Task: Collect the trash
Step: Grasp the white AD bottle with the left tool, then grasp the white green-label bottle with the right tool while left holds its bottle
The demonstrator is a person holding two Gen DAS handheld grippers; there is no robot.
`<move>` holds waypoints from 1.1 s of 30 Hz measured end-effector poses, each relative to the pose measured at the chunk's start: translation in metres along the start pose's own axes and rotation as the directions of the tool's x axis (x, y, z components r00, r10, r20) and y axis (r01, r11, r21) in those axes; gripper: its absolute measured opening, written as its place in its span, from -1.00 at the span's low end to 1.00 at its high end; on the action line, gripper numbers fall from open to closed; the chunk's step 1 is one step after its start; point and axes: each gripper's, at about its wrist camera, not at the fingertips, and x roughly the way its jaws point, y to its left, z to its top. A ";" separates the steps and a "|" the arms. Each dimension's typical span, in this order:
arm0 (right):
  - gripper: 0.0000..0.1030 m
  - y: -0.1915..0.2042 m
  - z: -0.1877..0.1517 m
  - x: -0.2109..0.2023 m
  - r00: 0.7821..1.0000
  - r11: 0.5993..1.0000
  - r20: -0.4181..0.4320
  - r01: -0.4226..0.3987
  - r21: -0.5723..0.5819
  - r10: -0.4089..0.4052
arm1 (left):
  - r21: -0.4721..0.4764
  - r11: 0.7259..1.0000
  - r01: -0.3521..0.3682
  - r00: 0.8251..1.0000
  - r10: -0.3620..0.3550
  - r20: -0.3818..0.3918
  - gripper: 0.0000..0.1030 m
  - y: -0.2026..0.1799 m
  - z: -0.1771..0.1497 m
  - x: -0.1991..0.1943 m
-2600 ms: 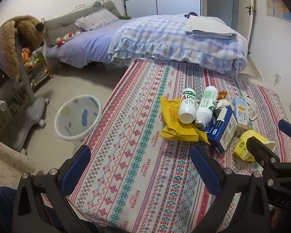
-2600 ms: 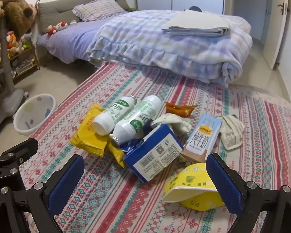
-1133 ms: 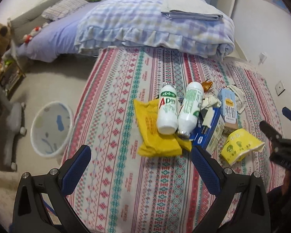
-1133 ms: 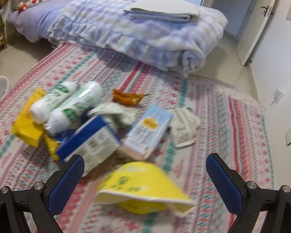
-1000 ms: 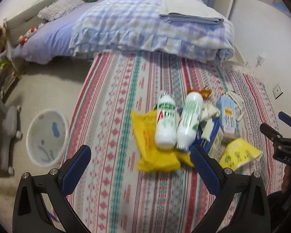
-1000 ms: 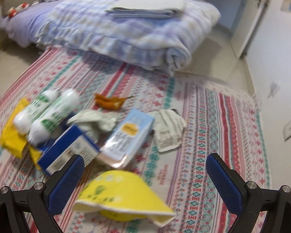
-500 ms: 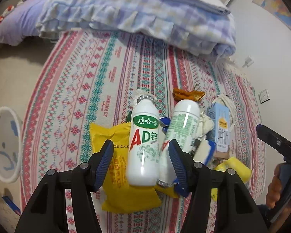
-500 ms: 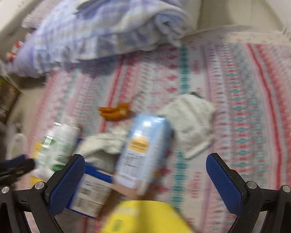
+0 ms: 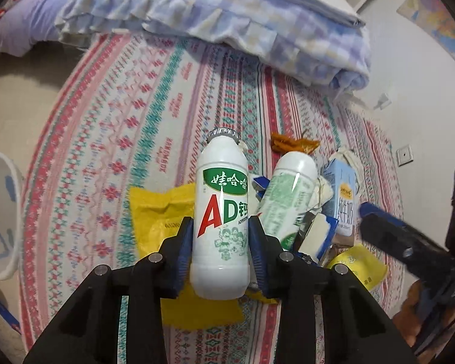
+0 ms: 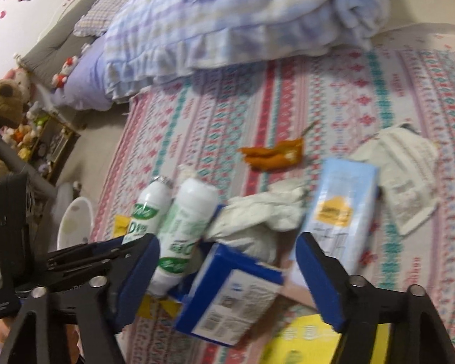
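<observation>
A pile of trash lies on a patterned rug [image 9: 154, 127]. My left gripper [image 9: 220, 251] is shut on a white AD bottle [image 9: 221, 212] that lies on a yellow wrapper [image 9: 157, 218]. A second white bottle [image 9: 285, 200] lies just right of it. My right gripper [image 10: 227, 276] is open, its jaws on either side of a blue-and-white box [image 10: 230, 297], above it. A light blue milk carton [image 10: 339, 212], crumpled white paper [image 10: 257, 221], an orange wrapper [image 10: 273, 154], a white packet [image 10: 406, 170] and a yellow paper bowl [image 10: 300, 342] lie around it.
A white bin [image 9: 0, 215] stands on the bare floor left of the rug. A bed with a checked blue quilt [image 9: 227, 9] borders the rug's far edge. Shelves of plush toys [image 10: 30, 127] stand at far left. A wall [image 9: 424, 75] runs along the right.
My left gripper came down over the AD bottle and closed on it. My right gripper moved in over the blue-and-white box and its jaws narrowed but stay open.
</observation>
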 end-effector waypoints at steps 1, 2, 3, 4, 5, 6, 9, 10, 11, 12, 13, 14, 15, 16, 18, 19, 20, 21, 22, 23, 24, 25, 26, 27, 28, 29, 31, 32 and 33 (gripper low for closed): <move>0.47 0.004 -0.001 0.002 1.000 1.000 0.000 -0.005 -0.006 0.005 | 0.001 1.000 -0.003 1.000 0.003 0.011 -0.26 0.001 -0.001 -0.004; 0.47 0.009 -0.003 0.004 1.000 1.000 0.001 -0.014 -0.009 0.014 | 0.000 1.000 0.000 1.000 0.000 0.018 -0.26 0.002 -0.002 -0.009; 0.47 0.014 -0.003 0.008 1.000 1.000 0.002 -0.026 -0.011 0.026 | -0.007 1.000 0.006 1.000 -0.006 0.022 -0.26 0.004 -0.003 -0.012; 0.47 0.018 -0.004 0.010 0.999 0.999 0.006 -0.035 -0.013 0.035 | -0.019 1.000 0.011 1.000 -0.011 0.027 -0.26 0.008 -0.004 -0.016; 0.47 0.023 -0.005 0.013 0.999 0.999 0.011 -0.041 -0.017 0.041 | -0.027 1.000 0.012 0.999 -0.011 0.031 -0.26 0.011 -0.006 -0.018; 0.48 0.028 -0.005 0.016 0.999 0.999 0.015 -0.043 -0.024 0.044 | -0.035 0.999 0.008 0.999 -0.007 0.037 -0.26 0.015 -0.007 -0.020; 0.48 0.038 -0.005 0.029 0.998 0.998 0.000 -0.060 -0.020 0.060 | -0.064 0.998 0.006 0.999 -0.002 0.049 -0.26 0.029 -0.010 -0.025; 0.48 0.041 -0.005 0.035 0.999 0.998 -0.005 -0.052 -0.016 0.052 | -0.074 0.997 0.009 0.999 -0.005 0.051 -0.26 0.033 -0.011 -0.026; 0.48 0.044 -0.004 0.041 0.999 0.999 -0.009 -0.040 -0.015 0.040 | -0.080 0.997 0.009 0.998 -0.005 0.055 -0.26 0.038 -0.012 -0.028; 0.48 0.046 -0.004 0.047 1.000 1.000 -0.009 -0.022 -0.013 0.022 | -0.086 0.996 0.003 0.998 0.003 0.063 -0.26 0.043 -0.014 -0.031; 0.48 0.048 -0.003 0.053 1.000 1.000 -0.007 -0.008 -0.011 0.008 | -0.087 0.996 -0.002 0.998 0.008 0.068 -0.26 0.046 -0.015 -0.032; 0.48 0.050 -0.002 0.060 1.000 1.000 -0.008 0.011 -0.013 -0.011 | -0.091 0.996 -0.007 0.997 0.013 0.075 -0.26 0.049 -0.016 -0.035; 0.45 0.050 -0.002 0.066 0.999 0.999 -0.009 0.036 -0.014 -0.036 | -0.098 0.995 -0.005 0.997 0.013 0.080 -0.26 0.053 -0.017 -0.038; 0.28 0.051 -0.003 0.070 0.998 0.998 -0.006 0.058 -0.014 -0.059 | -0.109 0.994 0.003 0.996 0.006 0.084 -0.26 0.059 -0.018 -0.041; -0.14 0.052 -0.005 0.079 0.997 0.997 -0.007 0.081 -0.017 -0.081 | -0.126 0.992 0.022 0.996 -0.010 0.092 -0.26 0.071 -0.019 -0.046; -0.17 0.053 -0.007 0.082 0.996 0.996 -0.011 0.083 -0.018 -0.083 | -0.134 0.990 0.033 0.995 -0.020 0.097 -0.26 0.076 -0.020 -0.049; -0.17 0.053 -0.009 0.083 0.996 0.996 -0.009 0.083 -0.021 -0.083 | -0.146 0.988 0.050 0.994 -0.035 0.103 -0.26 0.081 -0.021 -0.052; -0.18 0.056 -0.011 0.083 0.995 0.995 0.002 0.096 -0.033 -0.096 | -0.159 0.985 0.070 0.992 -0.052 0.113 -0.26 0.088 -0.022 -0.057; -0.19 0.057 -0.012 0.081 0.994 0.994 0.015 0.105 -0.039 -0.105 | -0.167 0.983 0.078 0.991 -0.059 0.120 -0.26 0.093 -0.023 -0.060; -0.19 0.058 -0.013 0.076 0.994 0.994 0.036 0.106 -0.036 -0.105 | -0.174 0.981 0.083 0.990 -0.061 0.127 -0.26 0.098 -0.024 -0.064; -0.20 0.060 -0.014 0.071 0.994 0.995 0.053 0.100 -0.030 -0.098 | -0.182 0.980 0.086 0.989 -0.061 0.138 -0.26 0.105 -0.025 -0.070; -0.21 0.062 -0.015 0.066 0.993 0.995 0.072 0.093 -0.026 -0.091 | -0.189 0.978 0.084 0.988 -0.057 0.144 -0.26 0.110 -0.026 -0.073; -0.21 0.064 -0.016 0.060 0.992 0.996 0.095 0.089 -0.025 -0.087 | -0.198 0.977 0.081 0.987 -0.051 0.149 -0.26 0.116 -0.026 -0.076; -0.21 0.068 -0.017 0.054 0.989 0.996 0.120 0.086 -0.029 -0.082 | -0.209 0.975 0.075 0.987 -0.043 0.155 -0.26 0.124 -0.027 -0.080; -0.21 0.072 -0.018 0.049 0.988 0.996 0.140 0.079 -0.036 -0.073 | -0.216 0.974 0.071 0.986 -0.036 0.160 -0.26 0.130 -0.028 -0.083; -0.21 0.076 -0.020 0.046 0.986 0.996 0.153 0.074 -0.041 -0.067 | -0.224 0.972 0.065 0.986 -0.028 0.165 -0.26 0.136 -0.029 -0.086; -0.21 0.088 -0.023 0.042 0.983 0.996 0.176 0.066 -0.058 -0.055 | -0.250 0.967 0.046 0.985 -0.003 0.172 -0.26 0.153 -0.030 -0.093; -0.21 0.093 -0.024 0.042 0.982 0.996 0.184 0.064 -0.064 -0.052 | -0.263 0.964 0.041 0.985 0.006 0.174 -0.26 0.162 -0.030 -0.097; -0.21 0.101 -0.026 0.040 0.979 0.995 0.196 0.063 -0.073 -0.048 | -0.274 0.961 0.040 0.984 0.009 0.176 -0.26 0.168 -0.031 -0.099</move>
